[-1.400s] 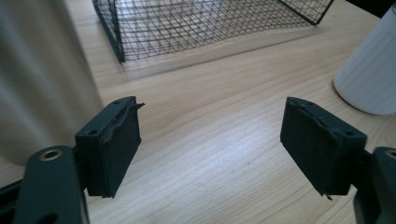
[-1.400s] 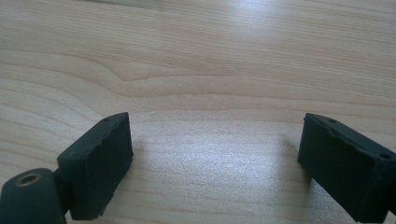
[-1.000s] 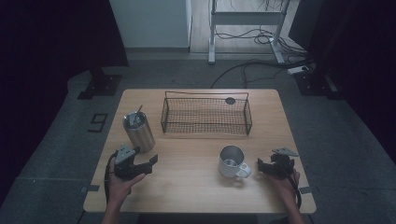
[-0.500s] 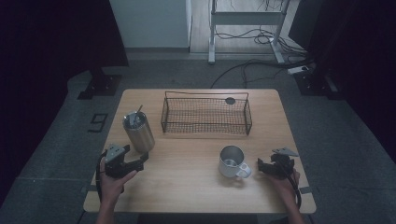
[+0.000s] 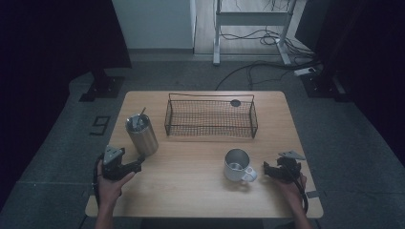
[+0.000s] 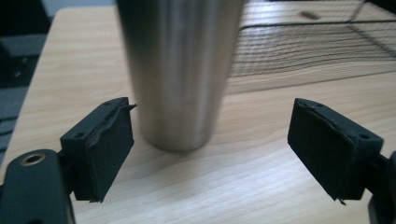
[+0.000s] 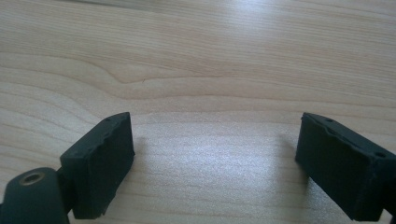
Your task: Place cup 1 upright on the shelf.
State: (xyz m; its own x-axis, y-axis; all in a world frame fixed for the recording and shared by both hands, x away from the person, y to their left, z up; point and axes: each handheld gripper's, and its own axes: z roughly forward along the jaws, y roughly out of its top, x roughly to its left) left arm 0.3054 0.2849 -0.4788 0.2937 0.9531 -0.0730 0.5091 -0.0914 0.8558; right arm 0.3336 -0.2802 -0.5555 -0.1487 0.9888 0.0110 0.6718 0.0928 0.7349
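Left gripper drawn back from steel tumbler, jaws just opening (apart, empty), wooden table, grey floor.

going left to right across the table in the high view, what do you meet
left gripper → steel tumbler → wire basket → white mug → right gripper

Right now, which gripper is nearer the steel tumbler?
Left. The left gripper sits open just in front of the tumbler, not touching it. The right gripper is across the table, beside the mug.
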